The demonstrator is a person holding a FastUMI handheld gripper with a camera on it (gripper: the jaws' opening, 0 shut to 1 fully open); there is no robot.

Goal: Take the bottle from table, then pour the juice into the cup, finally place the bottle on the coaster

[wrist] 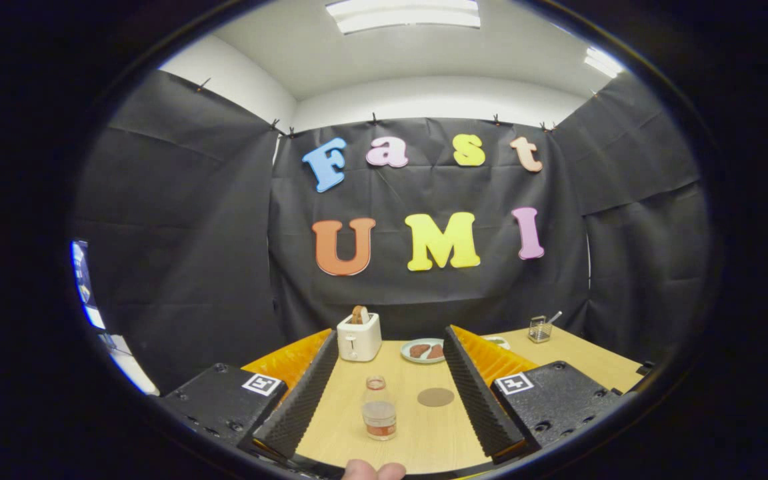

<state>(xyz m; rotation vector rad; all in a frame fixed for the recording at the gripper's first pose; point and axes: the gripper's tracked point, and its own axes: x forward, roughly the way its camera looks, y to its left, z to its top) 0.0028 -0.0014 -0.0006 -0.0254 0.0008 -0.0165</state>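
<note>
Peeking in at six o'clock, nearest of all, is a fingertip [374,471] of the person's hand, just below the gap between the gripper's fingers. The gripper [384,383] hangs over the wooden table [424,433] with its jaws released and spread wide, pressing on nothing. Between the fingers, a little toward the seven o'clock side of the gap, stands the bottle [379,408], upright, clear, with a band of reddish juice at its base, touching neither finger. Just past it, toward one o'clock, the round brown coaster [435,397] lies flat and bare on the table, apart from the bottle. Farther on at eleven o'clock sits a white toaster [359,337] with bread in its slot; at twelve, a plate [422,351] with brownish pieces. Farthest, toward two o'clock, a small wire basket [540,329] stands near the table's back edge.
</note>
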